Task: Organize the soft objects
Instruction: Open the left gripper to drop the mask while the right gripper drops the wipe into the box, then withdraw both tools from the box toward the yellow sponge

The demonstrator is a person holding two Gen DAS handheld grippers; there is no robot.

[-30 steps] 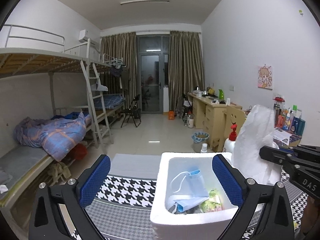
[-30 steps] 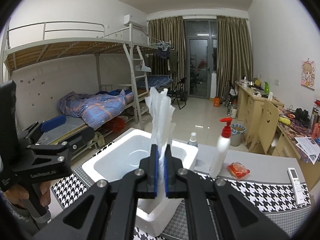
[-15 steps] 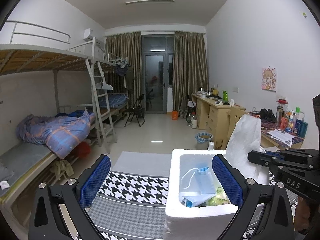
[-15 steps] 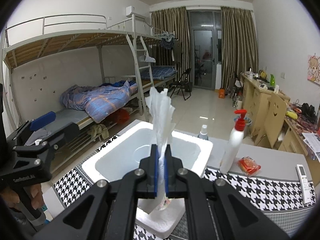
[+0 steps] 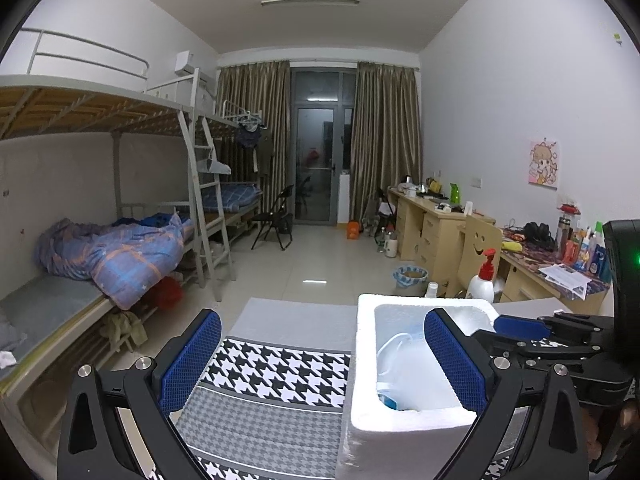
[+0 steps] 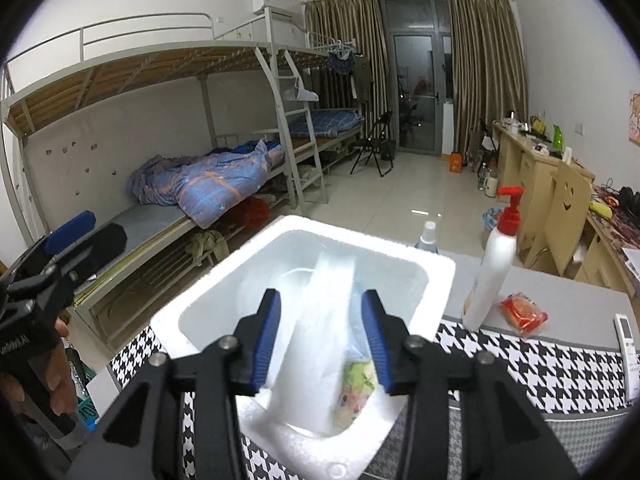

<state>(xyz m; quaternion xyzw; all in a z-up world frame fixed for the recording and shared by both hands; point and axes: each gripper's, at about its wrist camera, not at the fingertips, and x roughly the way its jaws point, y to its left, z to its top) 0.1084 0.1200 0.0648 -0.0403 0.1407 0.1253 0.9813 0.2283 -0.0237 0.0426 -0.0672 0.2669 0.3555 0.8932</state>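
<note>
A white foam box (image 6: 360, 240) stands on the houndstooth table mat (image 6: 560, 364). My right gripper (image 6: 320, 340) hangs over its near end with the jaws opening. A white plastic bag (image 6: 320, 320), blurred, lies loose between the fingers and sinks into the box; the pads do not press on it. Under it I see a green-yellow snack packet (image 6: 356, 384) and a bit of blue face mask (image 6: 358, 292). My left gripper (image 5: 320, 364) is open and holds nothing, just left of the foam box (image 5: 400, 420); the bag (image 5: 416, 372) fills the box's inside there.
A white pump bottle with a red top (image 6: 492, 276) and a small spray bottle (image 6: 428, 236) stand behind the box. A red packet (image 6: 524, 314) and a remote (image 6: 626, 336) lie to the right. Bunk beds line the left wall, desks the right.
The right gripper was shut on the upright white bag; its jaws have parted and the bag has dropped down into the box. The left gripper has stayed open beside the box.
</note>
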